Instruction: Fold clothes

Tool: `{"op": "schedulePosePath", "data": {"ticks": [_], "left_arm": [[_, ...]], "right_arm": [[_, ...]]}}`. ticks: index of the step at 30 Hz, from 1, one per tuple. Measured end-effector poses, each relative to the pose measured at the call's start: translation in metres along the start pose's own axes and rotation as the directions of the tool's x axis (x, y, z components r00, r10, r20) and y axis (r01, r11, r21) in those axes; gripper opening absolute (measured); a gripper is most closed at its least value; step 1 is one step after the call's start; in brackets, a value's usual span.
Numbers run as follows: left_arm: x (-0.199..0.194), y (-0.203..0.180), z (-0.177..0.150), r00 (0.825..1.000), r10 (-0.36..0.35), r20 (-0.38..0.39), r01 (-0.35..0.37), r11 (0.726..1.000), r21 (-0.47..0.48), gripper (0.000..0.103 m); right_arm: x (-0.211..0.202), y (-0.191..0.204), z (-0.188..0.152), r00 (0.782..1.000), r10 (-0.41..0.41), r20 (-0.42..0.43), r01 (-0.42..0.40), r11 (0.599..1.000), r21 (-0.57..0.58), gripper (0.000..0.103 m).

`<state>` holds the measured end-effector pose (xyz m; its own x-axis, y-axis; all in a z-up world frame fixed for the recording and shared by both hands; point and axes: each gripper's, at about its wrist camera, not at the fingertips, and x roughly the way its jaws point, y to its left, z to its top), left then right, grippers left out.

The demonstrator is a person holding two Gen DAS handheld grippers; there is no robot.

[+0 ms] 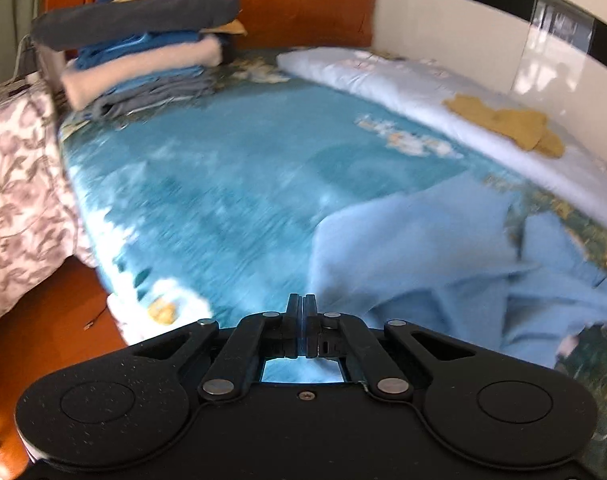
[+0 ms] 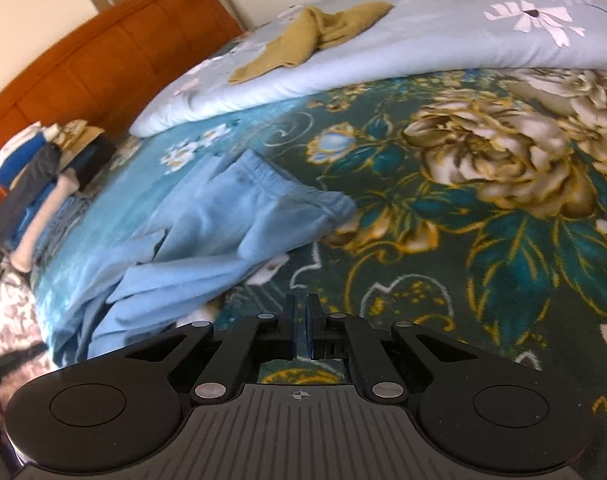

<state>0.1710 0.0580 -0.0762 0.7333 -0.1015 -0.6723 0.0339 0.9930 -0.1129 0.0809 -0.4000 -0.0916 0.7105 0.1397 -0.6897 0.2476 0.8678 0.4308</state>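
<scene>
The light blue pants (image 2: 239,216) are lying rumpled on the bedspread (image 2: 483,240), near its middle, between the stack (image 2: 39,184) by the headboard (image 2: 103,56) and the duvet (image 2: 383,52). The left gripper (image 1: 302,304) and the right gripper (image 2: 302,304) are hovering above the bedspread, jaws pressed together, gripping nothing.

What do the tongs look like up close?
Both are matte black plastic. The left tongs have round side discs, silver rivets on crossed link bars and thin flat fingers. The right tongs look alike, with a ribbed grey plate bearing a small crosshair mark and bluish pad edges.
</scene>
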Motion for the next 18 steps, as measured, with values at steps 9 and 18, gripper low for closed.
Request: {"op": "schedulePosePath", "data": {"ticks": [9, 18], "left_arm": [[0.003, -0.035, 0.019, 0.99, -0.114, 0.08, 0.103, 0.986, 0.135, 0.029], [0.032, -0.081, 0.027, 0.981, -0.193, 0.029, 0.172, 0.926, 0.335, 0.061]], "right_arm": [[0.023, -0.005, 0.027, 0.998, 0.052, 0.037, -0.056, 0.993, 0.106, 0.044], [0.046, 0.003, 0.022, 0.999, 0.054, -0.003, -0.053, 0.986, 0.158, 0.07]]}}
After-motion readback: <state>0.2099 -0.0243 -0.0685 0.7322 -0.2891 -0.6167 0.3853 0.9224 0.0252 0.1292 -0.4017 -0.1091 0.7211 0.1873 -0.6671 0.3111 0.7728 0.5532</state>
